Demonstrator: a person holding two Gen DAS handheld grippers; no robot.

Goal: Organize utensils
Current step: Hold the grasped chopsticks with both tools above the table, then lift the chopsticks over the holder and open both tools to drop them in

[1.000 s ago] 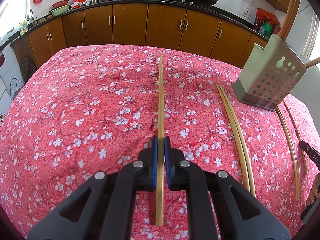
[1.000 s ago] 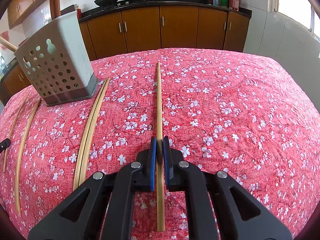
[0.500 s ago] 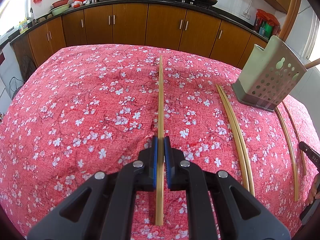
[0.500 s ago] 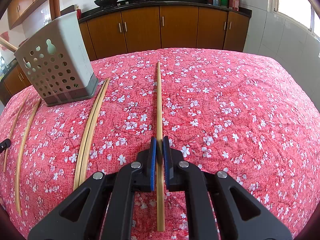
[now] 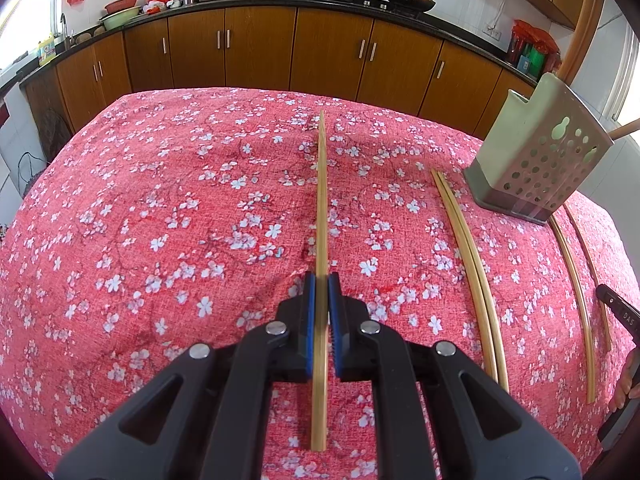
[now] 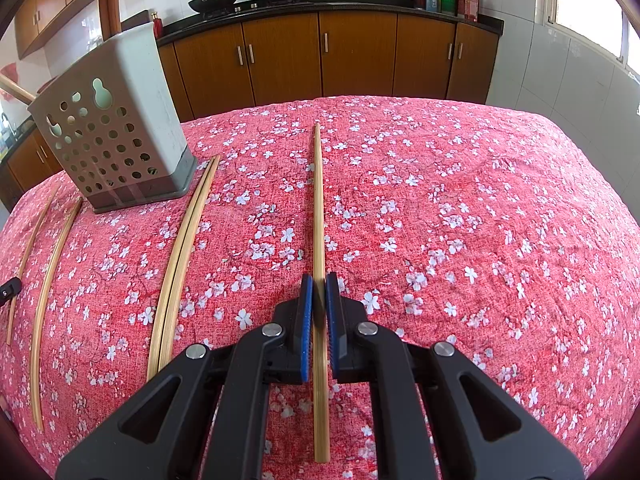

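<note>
My left gripper (image 5: pixel 321 280) is shut on a bamboo chopstick (image 5: pixel 321 208) that points straight ahead over the red floral tablecloth. My right gripper (image 6: pixel 319 280) is shut on another bamboo chopstick (image 6: pixel 318 208), also pointing ahead. A grey perforated utensil holder (image 5: pixel 536 164) stands at the right in the left wrist view and at the left in the right wrist view (image 6: pixel 116 140). A pair of chopsticks (image 5: pixel 468 248) lies beside it, also seen in the right wrist view (image 6: pixel 180 256). Two more single chopsticks (image 6: pixel 52 276) lie on the holder's other side.
The table (image 5: pixel 160 220) is covered in red cloth with white blossoms and drops off at its far edge. Brown kitchen cabinets (image 5: pixel 260 48) with woks on the counter stand behind. The other gripper's black tip (image 5: pixel 620 312) shows at the right edge of the left wrist view.
</note>
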